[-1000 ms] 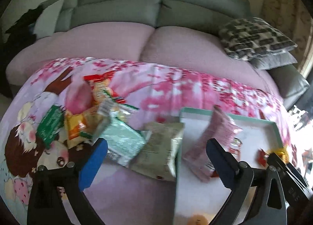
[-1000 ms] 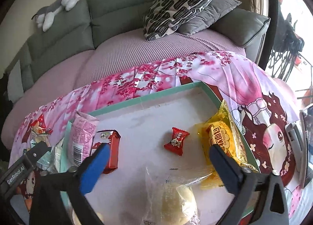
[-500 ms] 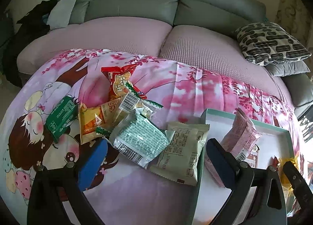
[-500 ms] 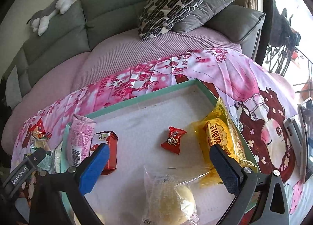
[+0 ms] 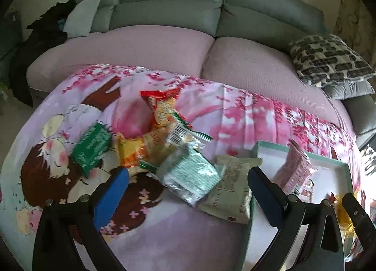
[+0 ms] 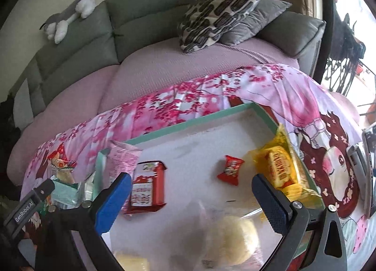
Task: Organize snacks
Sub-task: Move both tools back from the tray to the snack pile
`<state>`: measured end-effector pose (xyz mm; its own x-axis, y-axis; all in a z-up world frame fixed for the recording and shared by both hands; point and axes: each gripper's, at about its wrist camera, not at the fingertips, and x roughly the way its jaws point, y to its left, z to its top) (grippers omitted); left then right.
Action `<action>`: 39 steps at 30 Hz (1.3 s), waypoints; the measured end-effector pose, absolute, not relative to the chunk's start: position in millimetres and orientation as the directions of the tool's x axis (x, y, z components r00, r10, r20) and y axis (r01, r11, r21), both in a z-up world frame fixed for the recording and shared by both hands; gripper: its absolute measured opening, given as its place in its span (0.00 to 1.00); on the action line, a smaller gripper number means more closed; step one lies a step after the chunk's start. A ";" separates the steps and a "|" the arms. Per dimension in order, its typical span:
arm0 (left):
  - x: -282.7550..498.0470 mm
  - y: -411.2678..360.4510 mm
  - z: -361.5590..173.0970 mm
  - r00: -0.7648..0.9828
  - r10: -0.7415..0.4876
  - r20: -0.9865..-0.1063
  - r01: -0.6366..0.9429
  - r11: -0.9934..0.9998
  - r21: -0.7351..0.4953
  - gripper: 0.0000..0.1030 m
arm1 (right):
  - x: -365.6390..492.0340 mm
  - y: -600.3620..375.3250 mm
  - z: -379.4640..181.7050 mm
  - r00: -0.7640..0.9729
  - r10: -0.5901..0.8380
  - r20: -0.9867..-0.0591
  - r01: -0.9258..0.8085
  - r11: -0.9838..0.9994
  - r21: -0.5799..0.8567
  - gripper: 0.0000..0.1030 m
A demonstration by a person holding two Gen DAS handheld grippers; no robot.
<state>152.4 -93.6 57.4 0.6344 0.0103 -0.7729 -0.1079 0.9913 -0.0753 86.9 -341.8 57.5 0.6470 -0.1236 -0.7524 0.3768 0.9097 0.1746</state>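
Swung leftward, the left tool (image 5: 188, 184) hangs apart over crinkled snack packets (image 5: 190, 174); right tool (image 6: 191, 188) likewise gapes.

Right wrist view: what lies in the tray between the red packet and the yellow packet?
One small red candy lies between the red packet and the yellow packet, apart from both; otherwise the tray floor there is bare.

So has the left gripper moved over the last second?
Yes. The left gripper has swung left, away from the teal tray, and now hangs open over the loose snack pile, nearest the mint packet.
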 end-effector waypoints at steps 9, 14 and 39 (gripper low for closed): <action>146.1 -53.3 65.7 0.622 0.140 -0.770 -0.250 0.968 -0.026 0.98 | 100.7 -296.7 62.2 0.664 -0.054 -0.745 0.291 0.937 0.191 1.00; 141.1 -28.4 64.8 0.576 0.238 -0.782 -0.353 0.935 0.024 0.98 | 110.2 -264.9 61.1 0.656 -0.055 -0.753 0.244 0.959 0.143 1.00; 132.8 89.7 40.2 0.512 0.271 -0.815 -0.478 0.879 -0.008 0.98 | 139.8 -125.5 36.1 0.652 0.106 -0.751 -0.089 0.994 0.063 1.00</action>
<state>132.8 89.7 40.2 0.5123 0.2707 -0.8150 -0.4775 0.8786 -0.0084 139.8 -125.5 36.1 0.6518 0.1061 -0.7509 -0.0892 0.9940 0.0630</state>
